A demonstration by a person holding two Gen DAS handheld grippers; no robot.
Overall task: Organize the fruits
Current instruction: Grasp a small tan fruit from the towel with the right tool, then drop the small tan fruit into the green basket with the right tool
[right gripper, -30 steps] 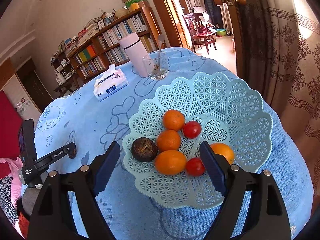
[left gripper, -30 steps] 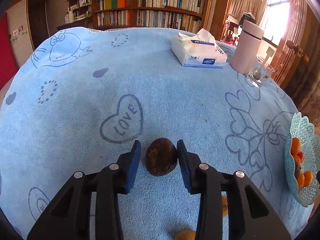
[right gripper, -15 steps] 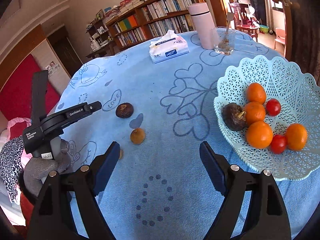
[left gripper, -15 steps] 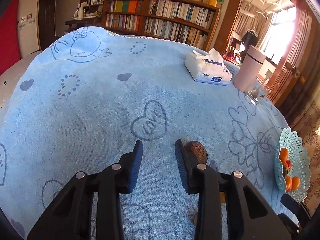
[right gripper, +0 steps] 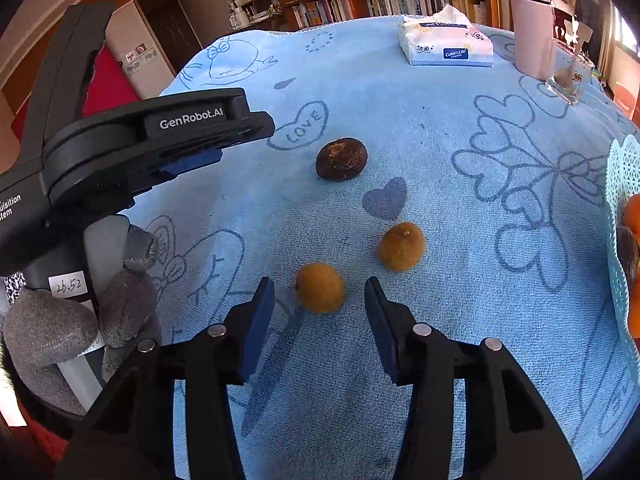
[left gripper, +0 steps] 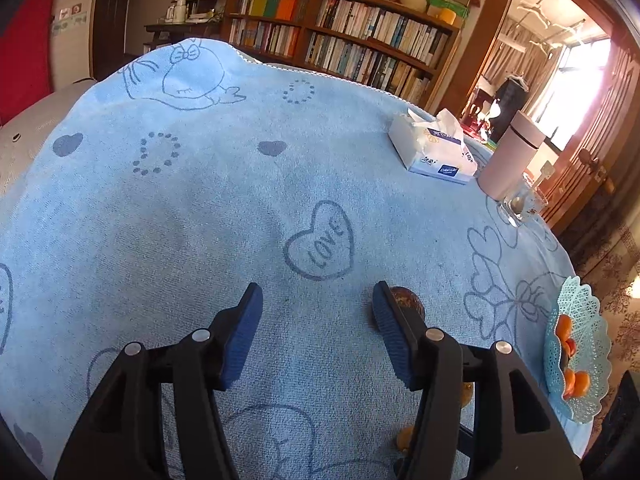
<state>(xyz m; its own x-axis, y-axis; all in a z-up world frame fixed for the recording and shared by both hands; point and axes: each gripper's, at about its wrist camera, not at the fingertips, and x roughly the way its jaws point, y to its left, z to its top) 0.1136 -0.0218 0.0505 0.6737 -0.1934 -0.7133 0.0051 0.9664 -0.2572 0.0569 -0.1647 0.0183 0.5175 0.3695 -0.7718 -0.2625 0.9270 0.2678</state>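
Note:
A dark brown fruit (right gripper: 341, 159) lies on the blue cloth; in the left wrist view it (left gripper: 408, 303) peeks out behind my left gripper's right finger. Two small yellow-brown fruits lie nearer: one (right gripper: 320, 287) just ahead of my open right gripper (right gripper: 319, 320), between its fingertips' lines, the other (right gripper: 401, 246) to its right. My left gripper (left gripper: 318, 320) is open and empty, lifted above the cloth; it also shows in the right wrist view (right gripper: 192, 148). The pale green lattice basket (left gripper: 560, 360) with orange and red fruits stands at the right edge.
A tissue box (left gripper: 434, 152), a pink flask (left gripper: 510, 156) and a glass with a spoon (left gripper: 522, 200) stand at the far side of the table. In the right wrist view the basket rim (right gripper: 618, 184) is at the right edge.
My left gripper has opened wider and drawn back left, off the dark fruit. My right gripper has swung left from the basket and come down close to the small yellow-brown fruits.

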